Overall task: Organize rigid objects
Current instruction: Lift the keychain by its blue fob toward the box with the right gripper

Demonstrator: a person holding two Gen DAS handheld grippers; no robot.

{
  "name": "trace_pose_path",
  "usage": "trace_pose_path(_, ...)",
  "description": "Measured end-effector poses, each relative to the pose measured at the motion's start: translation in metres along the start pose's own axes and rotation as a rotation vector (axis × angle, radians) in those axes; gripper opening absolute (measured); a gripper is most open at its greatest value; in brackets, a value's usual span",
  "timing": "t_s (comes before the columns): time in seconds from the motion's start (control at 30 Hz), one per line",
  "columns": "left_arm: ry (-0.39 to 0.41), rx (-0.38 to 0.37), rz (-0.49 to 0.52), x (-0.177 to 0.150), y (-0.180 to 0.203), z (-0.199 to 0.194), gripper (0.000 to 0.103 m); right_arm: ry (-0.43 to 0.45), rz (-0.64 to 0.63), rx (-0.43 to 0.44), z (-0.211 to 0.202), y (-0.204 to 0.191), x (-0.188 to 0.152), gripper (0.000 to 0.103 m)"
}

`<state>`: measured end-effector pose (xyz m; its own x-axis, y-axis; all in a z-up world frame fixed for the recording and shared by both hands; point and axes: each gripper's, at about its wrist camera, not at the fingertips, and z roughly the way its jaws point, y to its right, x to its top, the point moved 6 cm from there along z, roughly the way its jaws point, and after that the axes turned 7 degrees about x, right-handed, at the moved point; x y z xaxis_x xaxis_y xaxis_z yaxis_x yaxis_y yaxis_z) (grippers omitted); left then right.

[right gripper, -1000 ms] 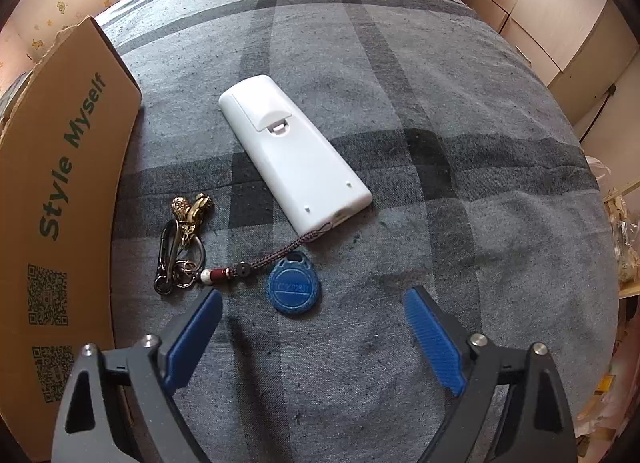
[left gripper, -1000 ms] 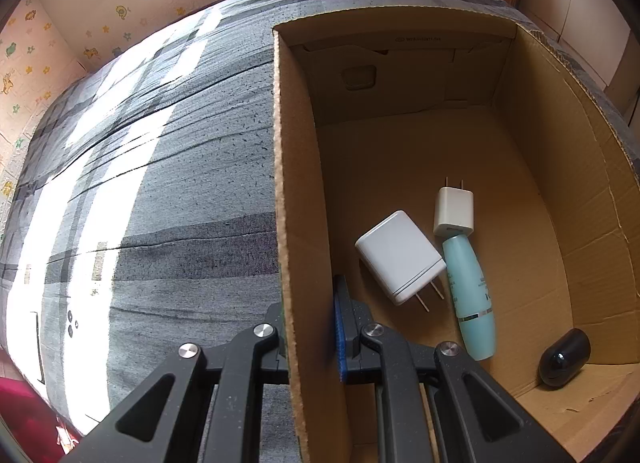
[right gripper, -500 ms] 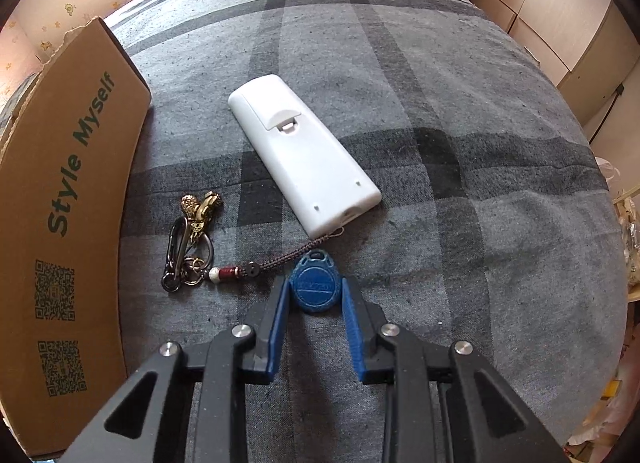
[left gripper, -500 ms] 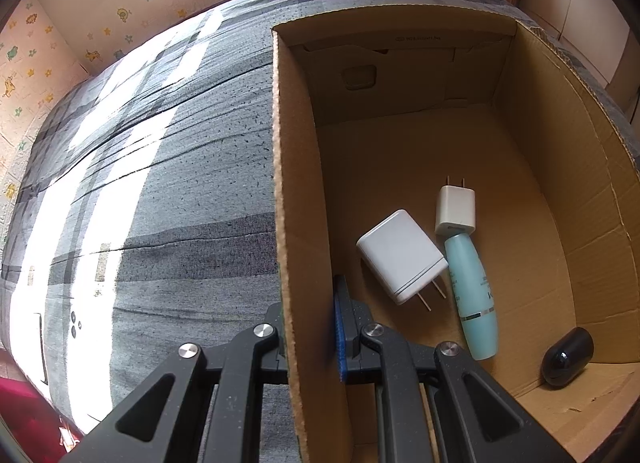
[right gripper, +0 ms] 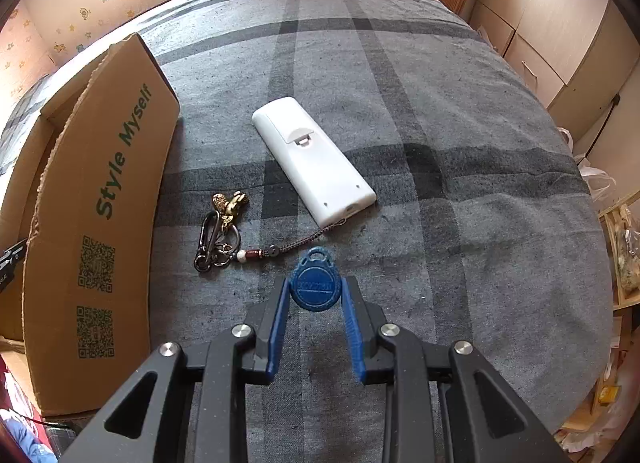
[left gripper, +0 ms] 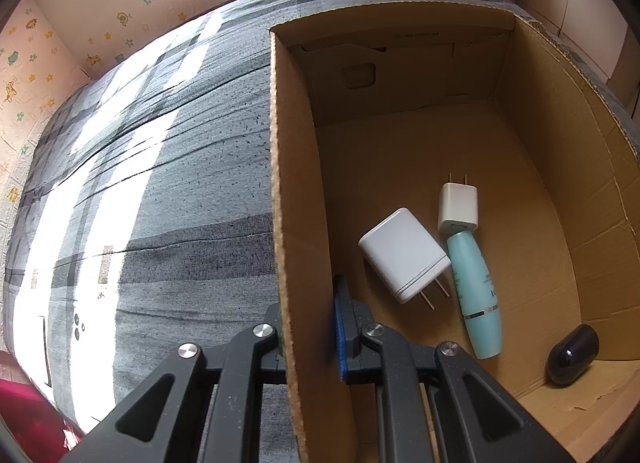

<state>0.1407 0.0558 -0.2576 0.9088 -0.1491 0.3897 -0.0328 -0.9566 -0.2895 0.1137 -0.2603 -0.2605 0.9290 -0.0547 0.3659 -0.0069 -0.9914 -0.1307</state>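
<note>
Right gripper [right gripper: 314, 295]: pinching blue key fob [right gripper: 315, 286], on bed [right gripper: 460, 183]. Left gripper [left gripper: 308, 327]: clamped on cardboard box [left gripper: 294, 183] wall.

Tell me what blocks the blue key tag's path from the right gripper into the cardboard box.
The box's upright side wall stands between the blue key tag and the box's inside, so the tag must go over it. The key ring lies beside that wall. The right gripper already clamps the tag.

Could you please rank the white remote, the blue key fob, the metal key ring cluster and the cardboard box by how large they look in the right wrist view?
1. cardboard box
2. white remote
3 and 4. blue key fob and metal key ring cluster: too alike to rank, and the fob is nearer the camera, in the right gripper.
</note>
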Motion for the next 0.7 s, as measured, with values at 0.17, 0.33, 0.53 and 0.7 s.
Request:
trace_pose_path(0.17,-0.005,-0.002,0.003,0.000,-0.001,0.001,0.014,0.031,-0.018,0.013,-0.019,-0.011,0.010,0.028)
trace_pose_path(0.33,0.000,-0.001,-0.001,-0.001,-0.002,0.002,0.014,0.051,-0.047,0.019,-0.037,-0.027,0.018,0.028)
trace_pose_path(0.53,0.006,0.012,0.005,-0.004,0.001,0.002,0.014,0.069,-0.087,0.038,-0.057,-0.048,0.022,0.028)
trace_pose_path(0.7,0.002,0.006,0.006,-0.004,0.000,0.002,0.014,0.071,-0.130,0.075,-0.068,-0.073,0.031,0.028)
